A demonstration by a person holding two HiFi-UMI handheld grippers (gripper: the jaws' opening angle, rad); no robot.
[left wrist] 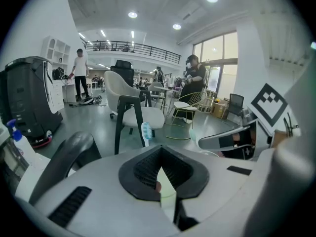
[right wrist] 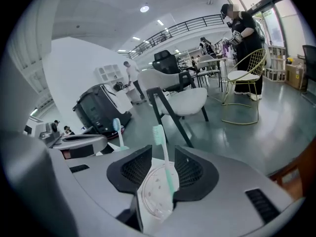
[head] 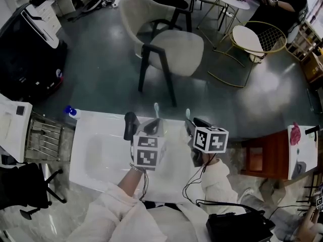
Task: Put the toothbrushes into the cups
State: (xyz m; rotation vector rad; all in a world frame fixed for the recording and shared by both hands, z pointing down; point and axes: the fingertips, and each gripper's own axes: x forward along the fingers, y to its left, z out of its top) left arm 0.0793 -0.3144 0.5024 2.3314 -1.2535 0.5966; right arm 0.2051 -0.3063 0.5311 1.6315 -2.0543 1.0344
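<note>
My left gripper (head: 145, 127) (left wrist: 162, 171) is shut on a pale translucent cup (left wrist: 167, 194), squeezed between its black pads. A blue-headed toothbrush (left wrist: 146, 131) (head: 156, 108) stands up out of that cup. My right gripper (head: 196, 127) (right wrist: 163, 168) is shut on a clear cup (right wrist: 154, 194), and a green toothbrush (right wrist: 162, 149) (head: 187, 114) stands upright in it. Both grippers hover side by side over the white table (head: 98, 158), close to its far edge. In the right gripper view the blue toothbrush (right wrist: 117, 128) shows to the left.
A blue-capped bottle (head: 70, 111) stands at the table's far left corner. A white chair (head: 169, 47) is just beyond the table, a black case (head: 28, 59) at far left, a metal rack (head: 45, 135) left of the table, a red-brown cabinet (head: 265, 155) to the right.
</note>
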